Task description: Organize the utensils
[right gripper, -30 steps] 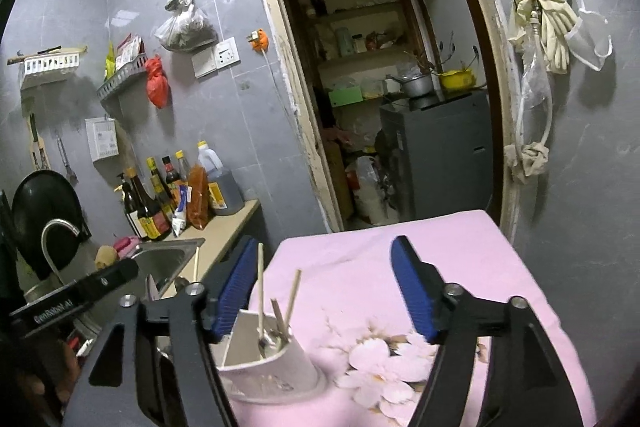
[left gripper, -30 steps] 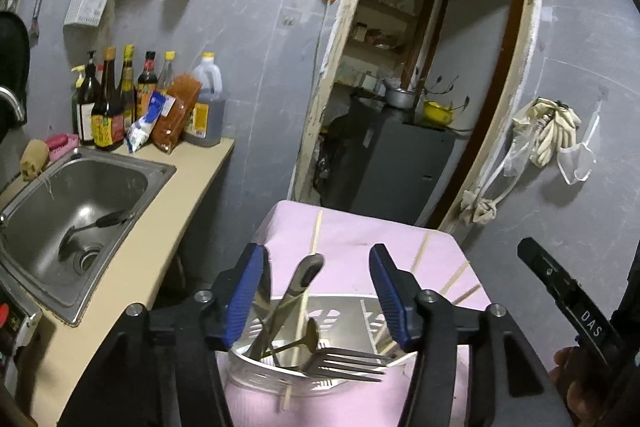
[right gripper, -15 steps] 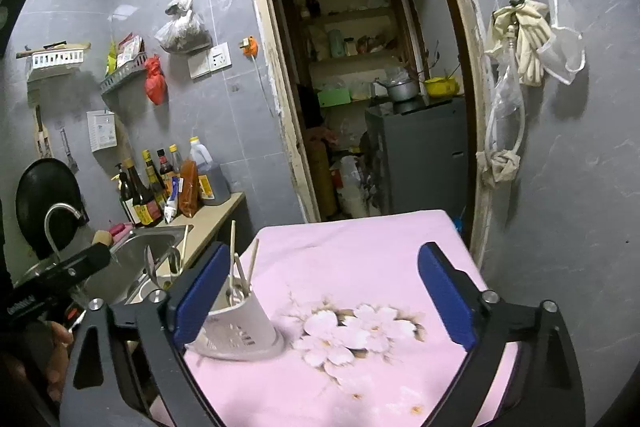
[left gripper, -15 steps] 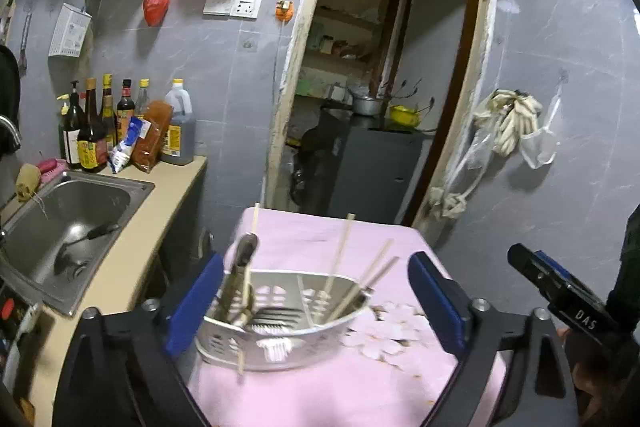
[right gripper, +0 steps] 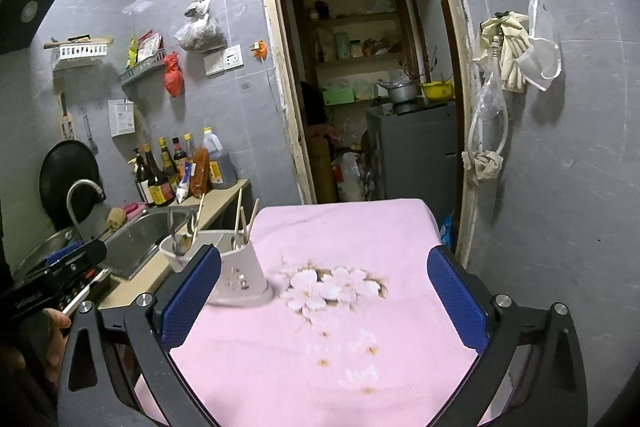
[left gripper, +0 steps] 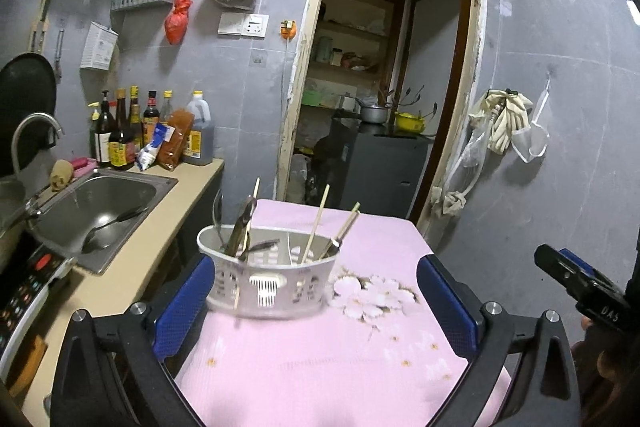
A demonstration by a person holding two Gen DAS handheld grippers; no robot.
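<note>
A white perforated utensil holder (left gripper: 268,279) stands on the pink flowered tablecloth (left gripper: 340,359) near the table's left edge. It holds wooden chopsticks (left gripper: 316,227) on its right side and metal spoons and forks (left gripper: 240,231) on its left. The holder also shows in the right wrist view (right gripper: 236,275), at the left. My left gripper (left gripper: 316,307) is open and empty, a short way back from the holder. My right gripper (right gripper: 324,291) is open and empty over the cloth, to the right of the holder.
A steel sink (left gripper: 92,203) with a black ladle (left gripper: 108,227) in it lies left of the table. Sauce bottles (left gripper: 132,131) stand on the counter behind it. An open doorway (left gripper: 380,107) is beyond the table. Gloves and bags (left gripper: 504,123) hang on the right wall.
Both grippers have pulled back and up from the holder and opened wider. The left jaws, which were around the holder's utensils, are now clear of it.
</note>
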